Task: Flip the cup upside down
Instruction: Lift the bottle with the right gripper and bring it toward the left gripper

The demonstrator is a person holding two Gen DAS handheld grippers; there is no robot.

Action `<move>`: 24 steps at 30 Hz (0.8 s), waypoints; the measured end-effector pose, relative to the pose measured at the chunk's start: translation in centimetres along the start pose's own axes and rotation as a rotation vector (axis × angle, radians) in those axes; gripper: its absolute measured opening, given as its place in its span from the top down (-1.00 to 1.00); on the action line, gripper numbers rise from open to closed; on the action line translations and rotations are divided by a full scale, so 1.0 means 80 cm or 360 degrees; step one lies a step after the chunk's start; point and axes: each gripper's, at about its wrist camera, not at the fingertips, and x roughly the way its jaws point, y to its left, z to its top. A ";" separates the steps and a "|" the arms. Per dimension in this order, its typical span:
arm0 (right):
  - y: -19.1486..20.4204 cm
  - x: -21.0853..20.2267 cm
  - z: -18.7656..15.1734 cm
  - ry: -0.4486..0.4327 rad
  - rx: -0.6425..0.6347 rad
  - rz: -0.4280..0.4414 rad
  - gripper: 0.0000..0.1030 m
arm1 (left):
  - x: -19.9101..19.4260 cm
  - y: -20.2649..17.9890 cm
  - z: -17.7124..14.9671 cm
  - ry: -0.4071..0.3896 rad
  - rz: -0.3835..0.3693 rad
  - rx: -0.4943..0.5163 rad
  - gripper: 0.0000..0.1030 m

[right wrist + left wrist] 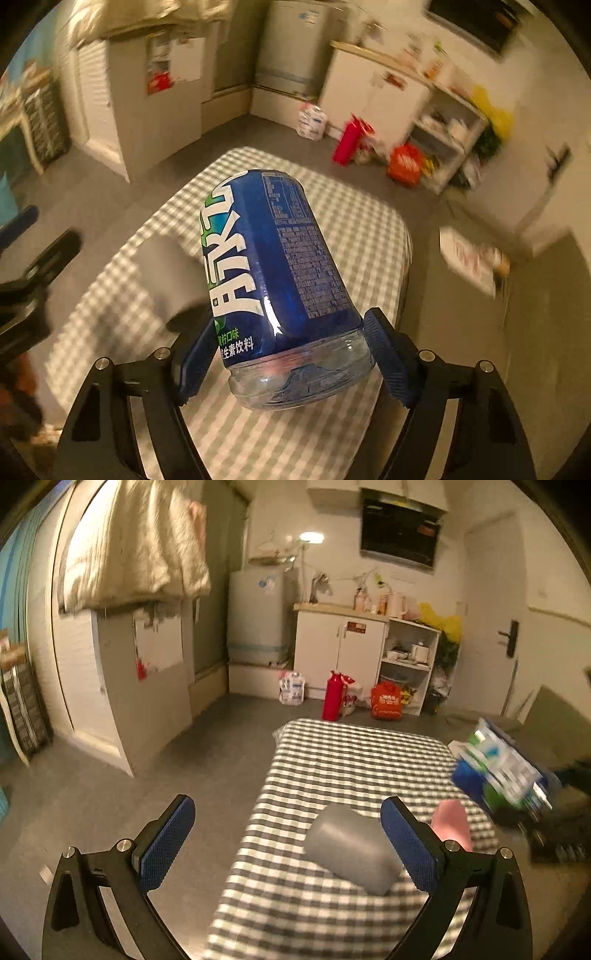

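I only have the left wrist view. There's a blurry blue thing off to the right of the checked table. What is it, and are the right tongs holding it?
Observer: Yes. In the right wrist view, the right tongs are shut on a clear plastic container with a blue label.
Operator: Where do they grip it?
Observer: At the clear end nearest the camera. The fingers press about where the label stops.
Operator: Is it resting on the table?
Observer: It looks lifted. It is tilted above the checked table, with its far end pointing away from the camera.
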 end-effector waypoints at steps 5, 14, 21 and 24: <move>0.043 -0.018 -0.105 0.0219 0.0180 0.0022 -0.50 | -0.047 0.013 -0.034 -0.0040 0.0075 0.0050 -1.00; 0.094 -0.012 -0.155 0.0290 0.0440 0.0078 -0.50 | -0.060 0.035 -0.096 0.0145 0.0025 0.0027 -1.00; 0.082 0.016 -0.164 0.0279 0.0679 0.0016 -0.51 | -0.063 0.018 -0.107 0.0095 0.0049 0.0129 -1.00; 0.079 0.022 -0.166 0.0255 0.0701 0.0006 -0.51 | -0.074 0.010 -0.115 0.0070 0.0059 0.0126 -1.00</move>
